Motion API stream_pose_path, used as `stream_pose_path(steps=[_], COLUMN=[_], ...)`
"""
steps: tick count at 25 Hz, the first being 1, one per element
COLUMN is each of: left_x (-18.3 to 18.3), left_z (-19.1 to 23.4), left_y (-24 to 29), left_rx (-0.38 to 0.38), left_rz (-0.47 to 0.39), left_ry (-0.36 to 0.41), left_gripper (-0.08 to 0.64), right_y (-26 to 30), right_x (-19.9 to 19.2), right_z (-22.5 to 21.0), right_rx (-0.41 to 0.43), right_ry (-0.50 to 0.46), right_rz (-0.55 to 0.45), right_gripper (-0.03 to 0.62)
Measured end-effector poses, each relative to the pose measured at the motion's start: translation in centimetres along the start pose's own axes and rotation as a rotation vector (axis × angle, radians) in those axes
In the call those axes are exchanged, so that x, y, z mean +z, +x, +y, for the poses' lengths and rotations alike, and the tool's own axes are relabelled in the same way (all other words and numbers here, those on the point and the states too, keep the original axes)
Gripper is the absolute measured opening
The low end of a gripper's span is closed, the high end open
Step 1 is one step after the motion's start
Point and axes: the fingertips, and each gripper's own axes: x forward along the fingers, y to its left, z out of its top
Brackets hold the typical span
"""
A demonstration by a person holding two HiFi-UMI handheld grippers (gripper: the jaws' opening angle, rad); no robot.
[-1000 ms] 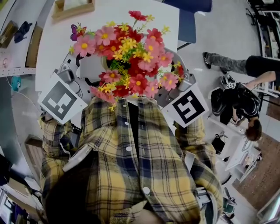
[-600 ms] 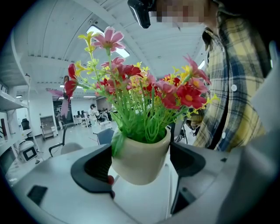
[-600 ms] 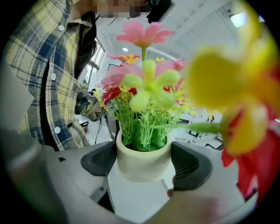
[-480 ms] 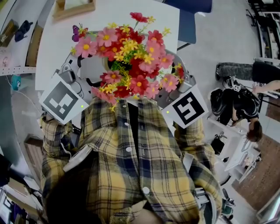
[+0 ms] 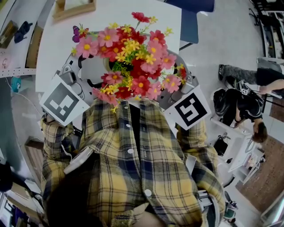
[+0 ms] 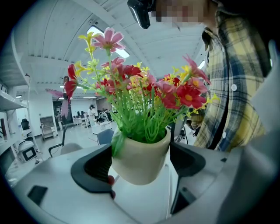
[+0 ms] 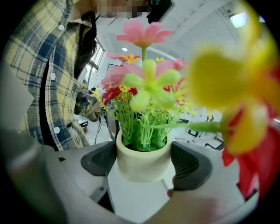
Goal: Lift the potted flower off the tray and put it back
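Left claw (image 6: 139,164) is closed on the small cream ceramic pot (image 6: 142,153). Its two dark pads press on opposite sides of the pot wall, just under the rim. The right claw (image 7: 144,166) grips the same pot in the same way from the other side, so both claws carry it together.

The pot is not on any surface. It hangs in the air close to the person's checked shirt, above the near edge of the white tabletop (image 5: 53,44). The bunch of pink, red and yellow artificial flowers (image 5: 133,57) rises from it toward the head camera and hides the pot in the head view. The long axis of the plant runs up along its green stems. In the left gripper view the pot looks a little tilted between the pads.

A shallow wooden tray (image 5: 75,9) lies at the far edge of the tabletop, toward the left corner, well apart from the pot. I judge that the lift is done and the return is left. The tray lies forward and to the left, so the left claw is the nearer one.
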Motion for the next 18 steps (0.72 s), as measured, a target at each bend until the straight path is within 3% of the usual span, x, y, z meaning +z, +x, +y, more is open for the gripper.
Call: stream_pose_path(steps=[18], left_x=[0.51], left_z=[0.07], left_y=[-0.23], left_rx=[-0.005], left_rz=[-0.007], left_ry=[-0.013], left_gripper=[0.402], right_y=[-0.2], right_x=[0.61], right_z=[-0.12], right_rx=[-0.014], right_ry=[0.006], right_rz=[-0.006], right_gripper=[0.365])
